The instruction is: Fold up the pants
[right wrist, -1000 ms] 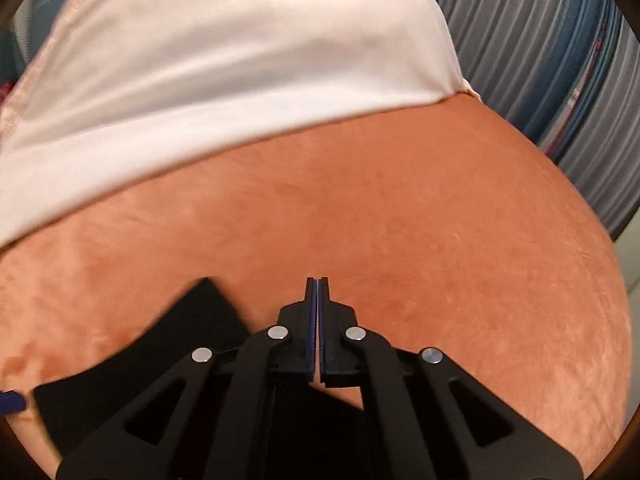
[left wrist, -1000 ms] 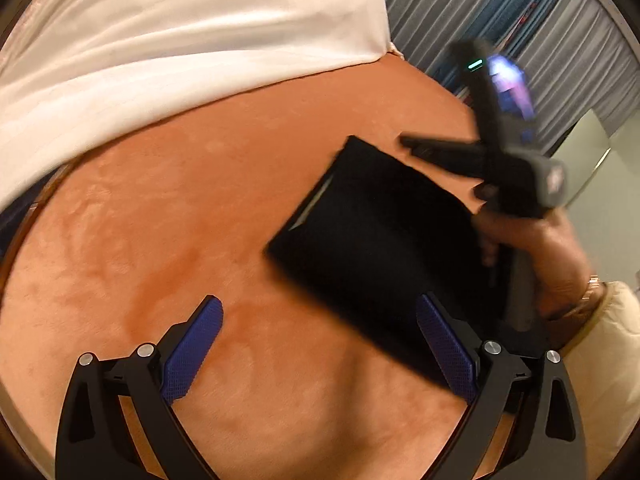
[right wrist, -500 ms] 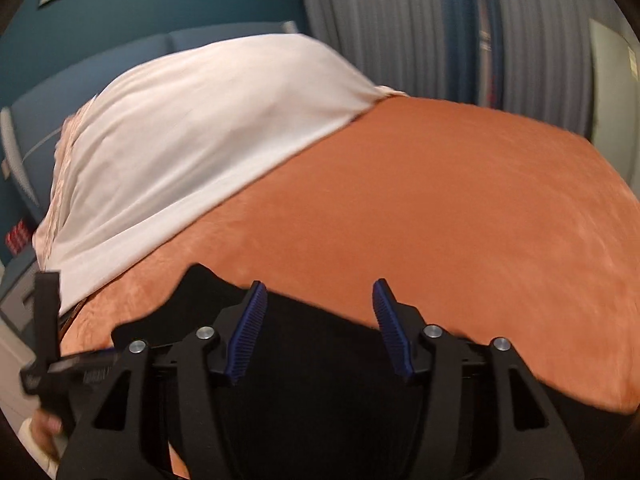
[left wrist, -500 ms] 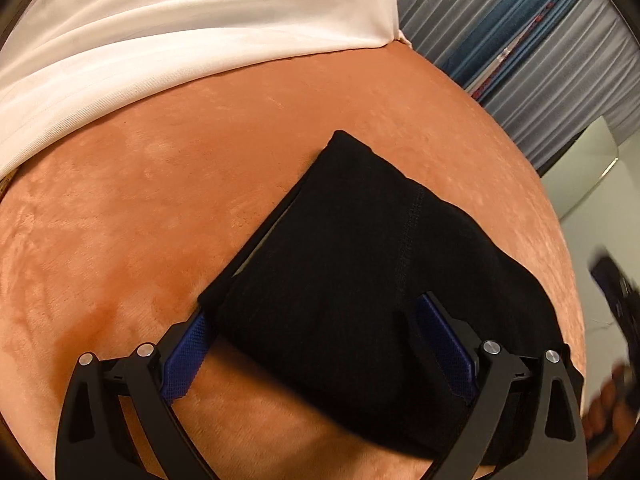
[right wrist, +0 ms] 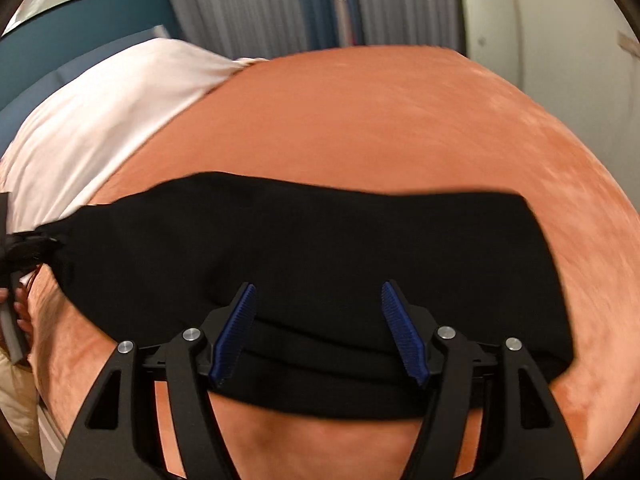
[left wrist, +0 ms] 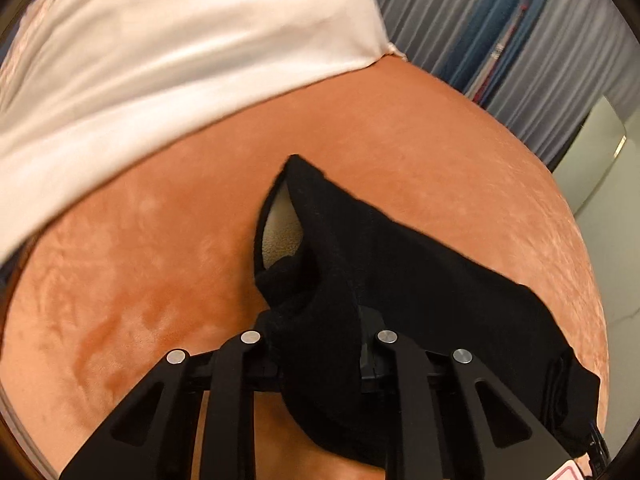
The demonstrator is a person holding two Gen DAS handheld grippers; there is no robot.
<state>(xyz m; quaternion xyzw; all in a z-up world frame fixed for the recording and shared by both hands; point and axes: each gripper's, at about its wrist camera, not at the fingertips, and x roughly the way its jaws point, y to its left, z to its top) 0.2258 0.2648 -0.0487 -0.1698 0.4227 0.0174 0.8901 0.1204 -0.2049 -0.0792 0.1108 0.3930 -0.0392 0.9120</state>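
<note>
1. Left wrist view: left gripper (left wrist: 320,344) clamped on a bunched edge of the black pants (left wrist: 400,272), fingers hidden by cloth.
2. Right gripper (right wrist: 318,332) jaws wide apart, hovering over folded pants (right wrist: 320,240), pads gripping nothing.
3. Pants lie on the orange bed (right wrist: 380,120).

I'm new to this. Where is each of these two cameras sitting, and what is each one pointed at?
Left wrist: on the left gripper, looking along its fingers, shut on a fold of the black pants; only its black linkages show.
Right wrist: on the right gripper, looking across the pants; its blue pads are open over the cloth, with a hand holding the other gripper at the far left edge.
Shared: pants, orange bed cover, white sheet, striped curtains.
</note>
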